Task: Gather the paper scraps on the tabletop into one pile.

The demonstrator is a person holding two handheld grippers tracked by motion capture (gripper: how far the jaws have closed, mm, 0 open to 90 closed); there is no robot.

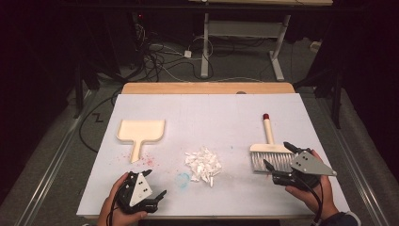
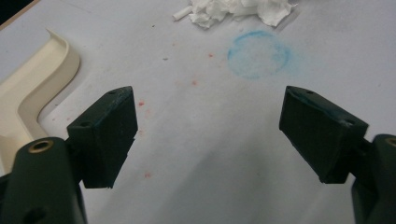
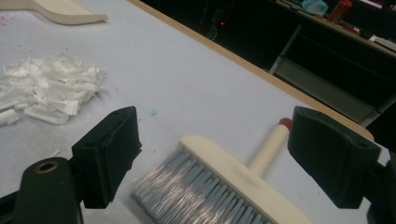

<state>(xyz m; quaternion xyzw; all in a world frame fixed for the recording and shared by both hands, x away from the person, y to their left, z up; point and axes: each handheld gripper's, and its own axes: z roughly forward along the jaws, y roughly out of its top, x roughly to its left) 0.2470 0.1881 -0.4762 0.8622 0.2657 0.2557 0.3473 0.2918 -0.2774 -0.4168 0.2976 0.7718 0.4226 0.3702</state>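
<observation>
A cream dustpan (image 1: 140, 132) lies at the left of the white table sheet, its handle toward me. A heap of white paper scraps (image 1: 203, 164) sits in the middle. At the right lies a brush (image 1: 269, 149) with grey bristles, a cream handle and a red tip. My right gripper (image 1: 275, 153) hovers at the brush head with its jaws wide apart; in the right gripper view (image 3: 214, 114) the brush (image 3: 233, 172) lies between the jaws, which do not touch it. My left gripper (image 1: 156, 182) stands open near the front edge, over bare sheet (image 2: 208, 93).
A faint blue ring (image 2: 259, 53) and red specks mark the sheet ahead of the left gripper, with the dustpan (image 2: 32, 88) at its left and the scraps (image 2: 233, 9) beyond. The wooden table edge (image 1: 207, 87) runs along the back; a desk frame and cables lie behind.
</observation>
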